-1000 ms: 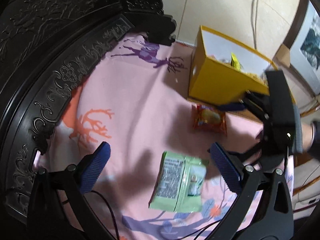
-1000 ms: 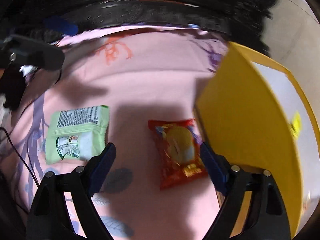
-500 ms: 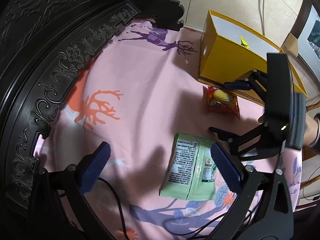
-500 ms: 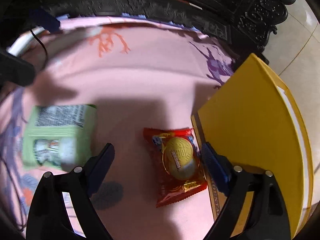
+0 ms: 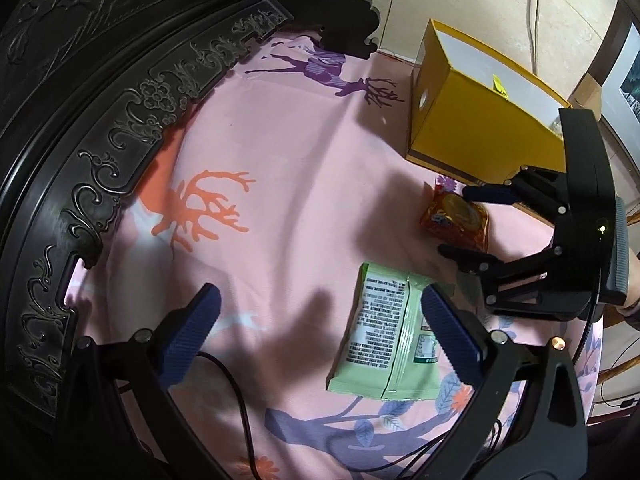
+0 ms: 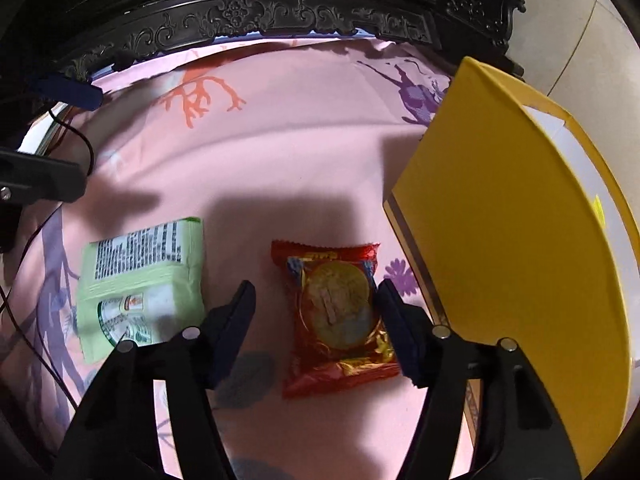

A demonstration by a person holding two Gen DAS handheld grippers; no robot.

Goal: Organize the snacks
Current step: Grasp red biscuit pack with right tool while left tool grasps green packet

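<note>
Cookie [image 6: 338,312] in its red pack lies just beside the yellow box [image 6: 508,248], long way pointing along the right gripper [image 6: 314,302], whose wide-open, empty fingers sit on both its sides.

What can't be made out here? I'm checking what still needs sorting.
- Yellow box contents: both views, its walls hide the inside.
- Green packet print: too small to read; the left gripper finger covers one corner.
- Red packet label: right view, glare and blur.
</note>
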